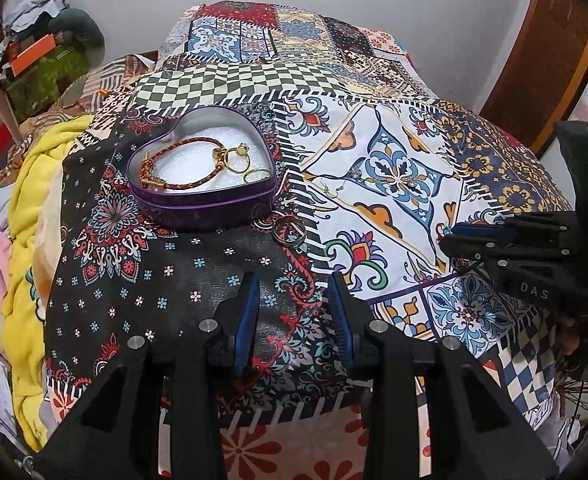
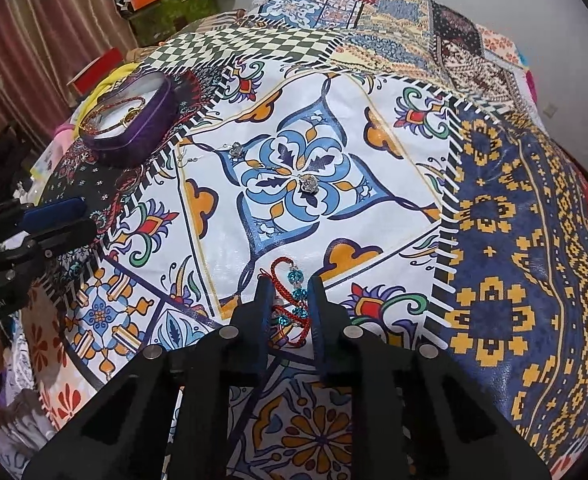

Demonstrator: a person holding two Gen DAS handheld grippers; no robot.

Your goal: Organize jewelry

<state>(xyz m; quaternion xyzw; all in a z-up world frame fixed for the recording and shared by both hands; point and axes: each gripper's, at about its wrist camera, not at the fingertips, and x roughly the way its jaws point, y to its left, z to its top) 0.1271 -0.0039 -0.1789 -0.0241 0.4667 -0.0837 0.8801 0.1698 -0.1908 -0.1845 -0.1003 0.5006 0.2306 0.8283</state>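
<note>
A purple heart-shaped tin sits on the patchwork cloth and holds a red braided bracelet and gold rings. A patterned ring band lies on the cloth just in front of the tin. My left gripper stands open and holds nothing, a little short of that band. My right gripper is closed around a red cord bracelet with blue beads, which touches both fingers. In the left wrist view the right gripper shows at the right edge. The tin lies far left of it.
Two small silver pieces and a thin chain lie on the white and blue panel. A yellow blanket is heaped at the left. Boxes are piled at the back left. My left gripper shows at the left edge.
</note>
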